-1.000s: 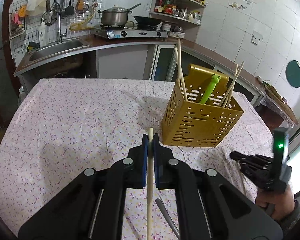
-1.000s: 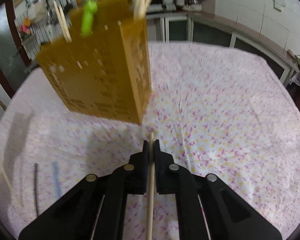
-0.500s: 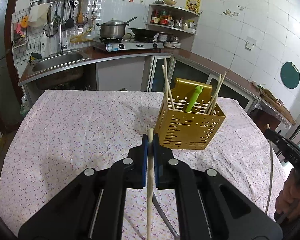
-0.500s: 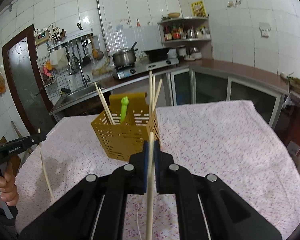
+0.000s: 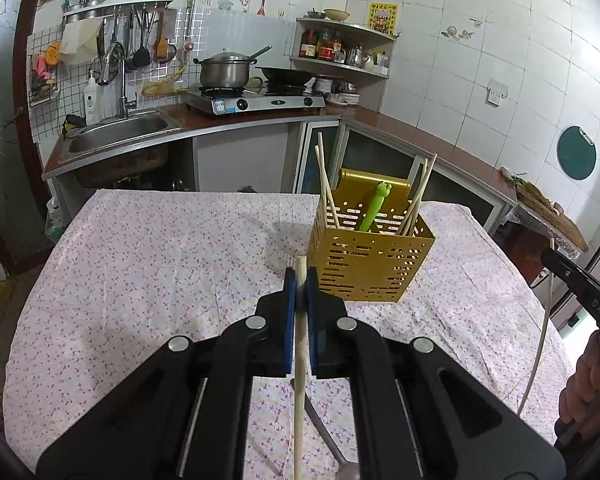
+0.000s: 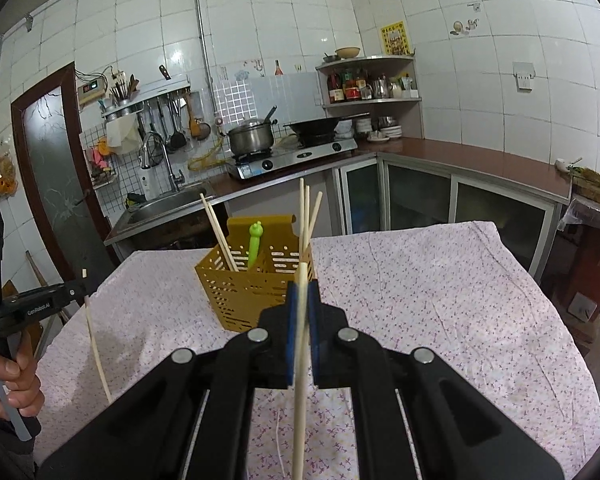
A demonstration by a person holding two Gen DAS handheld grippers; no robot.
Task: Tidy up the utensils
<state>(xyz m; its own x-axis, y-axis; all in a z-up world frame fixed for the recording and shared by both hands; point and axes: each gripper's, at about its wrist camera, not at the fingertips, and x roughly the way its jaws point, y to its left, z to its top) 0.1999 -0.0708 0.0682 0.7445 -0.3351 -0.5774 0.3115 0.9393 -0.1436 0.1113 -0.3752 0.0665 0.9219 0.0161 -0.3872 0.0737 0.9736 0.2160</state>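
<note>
The left gripper [image 5: 300,280] is clamping a pale wooden chopstick [image 5: 299,380] between its blue pads, jaws pressed nearly together on the thin stick, which is running back along the tool toward the camera. The right gripper [image 6: 301,294] is pinching a second chopstick [image 6: 300,380] in the same way, jaws squeezed onto it with its tip poking just past the pads. In each wrist view the other tool is showing at the frame's edge, a hand [image 6: 8,376] wrapped around its handle and its chopstick hanging down over the cloth.

The table [image 5: 140,272], covered in a floral cloth, is filling the foreground of both views. A yellow perforated utensil basket [image 5: 370,260] is standing upright on it, ahead of both grippers and apart from them. Several chopsticks are leaning inside the basket at its left and right compartments, and a green utensil handle [image 5: 376,206] is sticking up from the middle. A grey metal utensil [image 5: 320,424] is lying on the cloth beneath the left gripper.
</note>
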